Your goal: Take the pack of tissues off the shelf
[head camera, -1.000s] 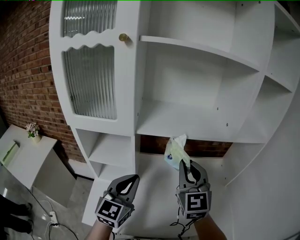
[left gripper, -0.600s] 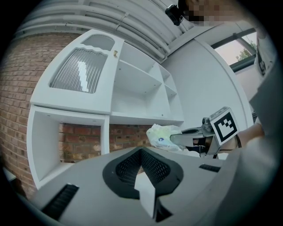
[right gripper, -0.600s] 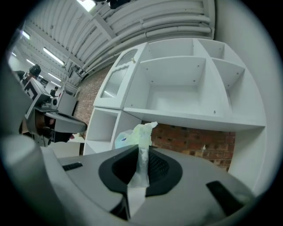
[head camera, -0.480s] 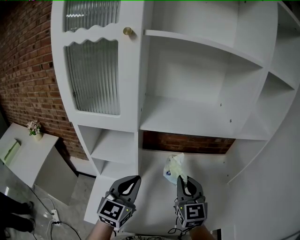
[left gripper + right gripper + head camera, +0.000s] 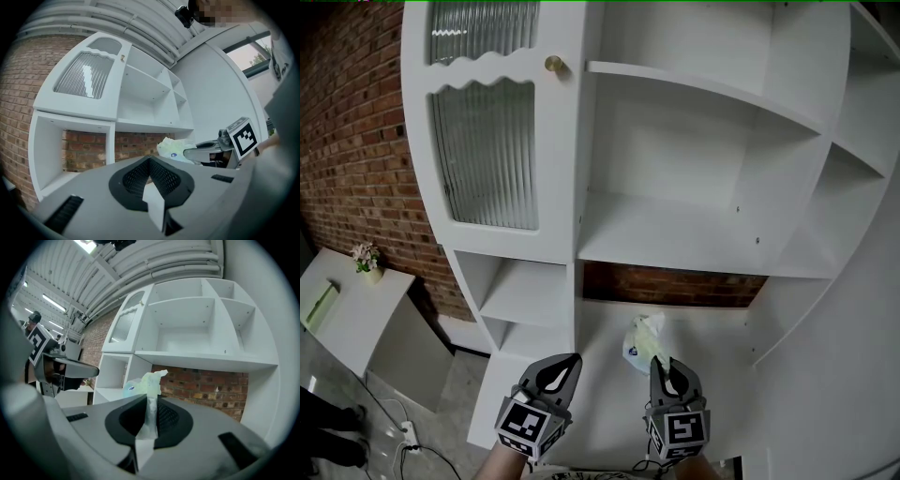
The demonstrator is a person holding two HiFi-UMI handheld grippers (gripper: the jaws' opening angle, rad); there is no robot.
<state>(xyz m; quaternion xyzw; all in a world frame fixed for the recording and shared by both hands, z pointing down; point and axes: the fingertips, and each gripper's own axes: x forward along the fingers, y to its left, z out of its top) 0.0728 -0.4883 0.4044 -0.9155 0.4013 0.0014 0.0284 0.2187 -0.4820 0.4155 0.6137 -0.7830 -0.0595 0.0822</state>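
The pack of tissues [image 5: 642, 339] is a pale green-white soft packet with a small blue mark. My right gripper [image 5: 662, 366] is shut on its crumpled plastic end and holds it in the air, below the white shelf board [image 5: 675, 239] and in front of the brick-backed lower bay. In the right gripper view the plastic flap runs down between the closed jaws [image 5: 150, 404], with the pack [image 5: 143, 383] just beyond them. My left gripper [image 5: 560, 366] hovers beside it on the left, shut and empty. From the left gripper view [image 5: 151, 161] the pack [image 5: 174, 148] sits to the right.
The white cabinet has a ribbed glass door [image 5: 483, 150] with a brass knob [image 5: 553, 64] at upper left and small cubbies [image 5: 530, 291] below it. A brick wall [image 5: 347, 141] stands to the left. A low white table with a flower pot [image 5: 366, 260] and a floor cable [image 5: 408, 436] lie at the lower left.
The right gripper has drawn the tissue pack down and back from the shelf's front edge to below shelf level. The left gripper has hardly moved.
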